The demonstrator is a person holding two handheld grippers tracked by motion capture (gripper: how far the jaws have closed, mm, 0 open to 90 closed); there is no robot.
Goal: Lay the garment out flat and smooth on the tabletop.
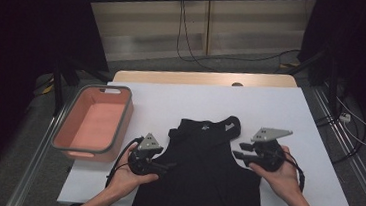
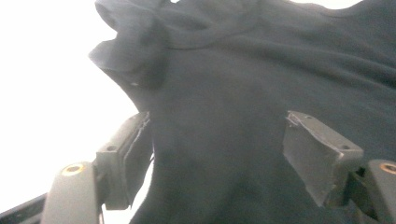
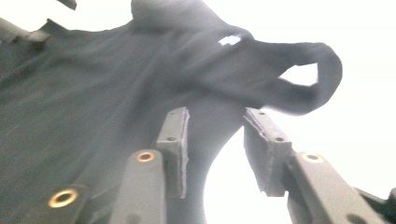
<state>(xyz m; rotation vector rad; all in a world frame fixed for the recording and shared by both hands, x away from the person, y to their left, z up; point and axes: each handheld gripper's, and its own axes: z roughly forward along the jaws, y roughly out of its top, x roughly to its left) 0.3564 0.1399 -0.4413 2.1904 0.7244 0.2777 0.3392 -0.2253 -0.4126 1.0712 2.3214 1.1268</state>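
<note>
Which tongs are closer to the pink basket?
Left. The left tongs sit just right of the basket; the right tongs are across the black top.

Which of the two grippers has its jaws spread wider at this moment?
The left gripper: its jaws stand far apart over the black tank top. The right gripper is open too, with a narrower gap at the armhole edge.

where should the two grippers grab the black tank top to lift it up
Take the black tank top at its side edges by the armholes, each gripper coming in from its own side. It lies flat, and the left gripper and right gripper already sit open over those curved edges.
</note>
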